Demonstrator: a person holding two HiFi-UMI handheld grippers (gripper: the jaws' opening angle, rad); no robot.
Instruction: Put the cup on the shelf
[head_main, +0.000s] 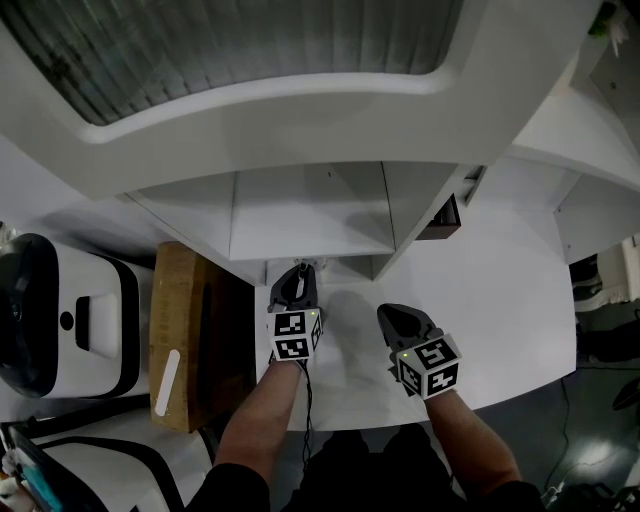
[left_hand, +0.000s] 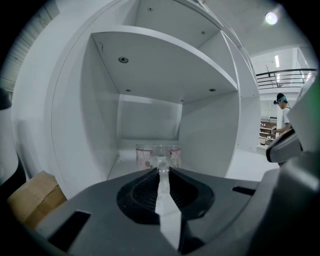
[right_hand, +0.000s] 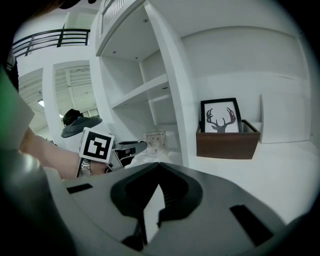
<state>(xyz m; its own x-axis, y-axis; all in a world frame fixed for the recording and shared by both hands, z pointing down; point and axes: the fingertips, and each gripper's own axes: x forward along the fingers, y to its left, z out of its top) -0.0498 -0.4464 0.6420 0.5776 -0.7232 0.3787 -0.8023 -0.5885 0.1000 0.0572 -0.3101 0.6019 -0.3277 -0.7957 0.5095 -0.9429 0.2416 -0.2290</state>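
Pinching the cup (left_hand: 158, 156) (just inside the shelf (left_hand: 212, 130) edge) is left hand-held gripper (left_hand: 161, 171).

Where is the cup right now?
Centre of the left gripper view: the cup sits inside the lowest shelf bay, just past the left tool, whose jaws close on its handle.

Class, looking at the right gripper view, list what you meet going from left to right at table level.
left gripper → glass cup → white shelf upright → brown box holding the deer picture
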